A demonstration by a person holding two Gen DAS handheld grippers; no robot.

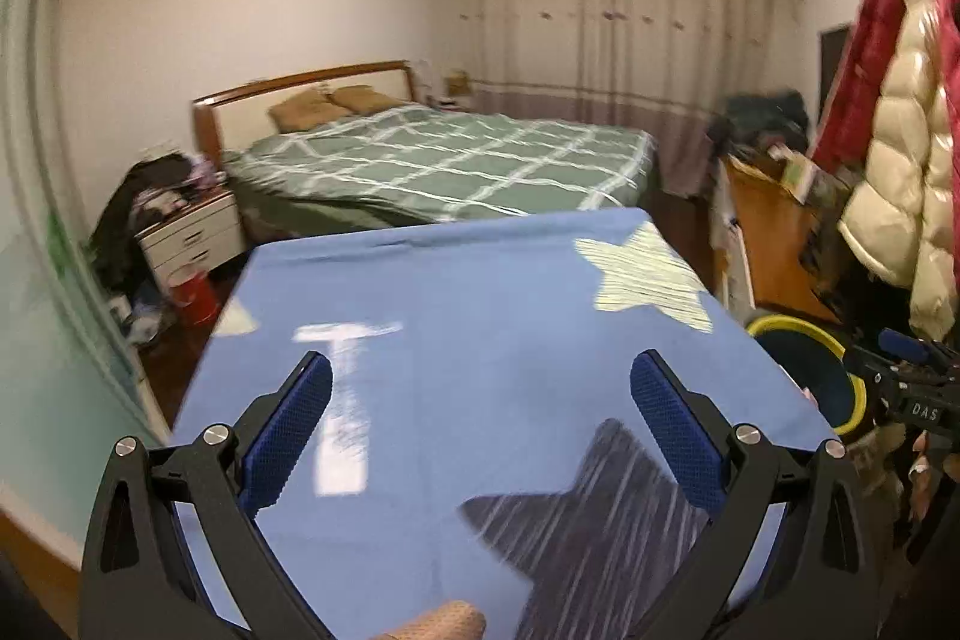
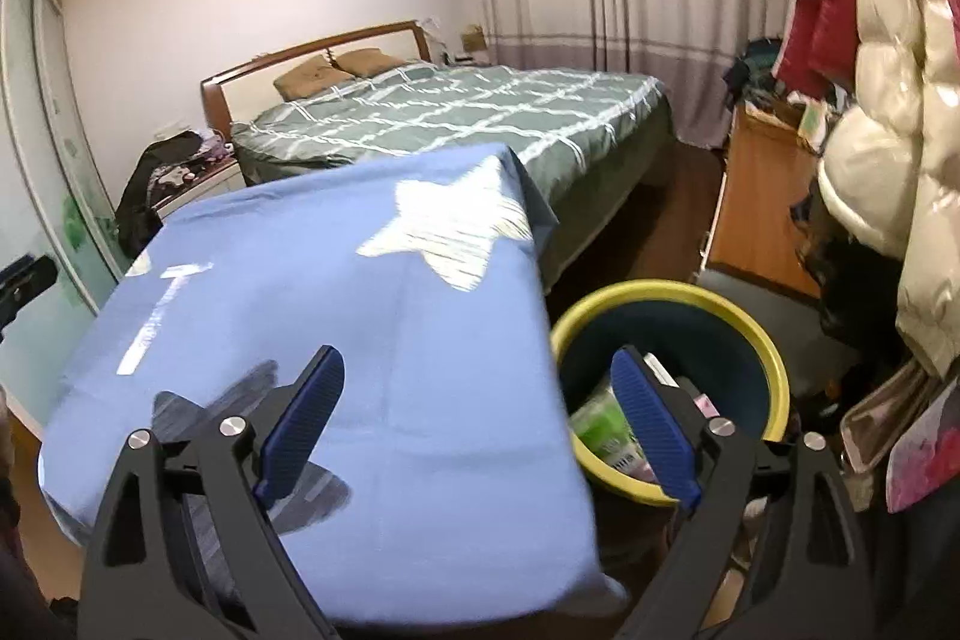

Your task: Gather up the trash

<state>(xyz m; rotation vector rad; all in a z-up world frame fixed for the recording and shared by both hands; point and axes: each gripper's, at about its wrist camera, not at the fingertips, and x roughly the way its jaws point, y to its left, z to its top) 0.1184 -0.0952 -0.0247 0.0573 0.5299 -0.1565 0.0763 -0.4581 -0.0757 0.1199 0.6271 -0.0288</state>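
A round bin with a yellow rim stands on the floor at the right side of the blue-covered table. It holds trash, with a green packet showing inside. My right gripper is open and empty, above the table's right edge and the bin. My left gripper is open and empty above the blue tablecloth. The bin shows at the right in the left wrist view, with the right gripper beside it. A tan object pokes in at the bottom edge.
A bed with a green checked cover lies beyond the table. A bedside cabinet with clothes and a red bucket are at the left. A wooden cabinet and hanging coats crowd the right.
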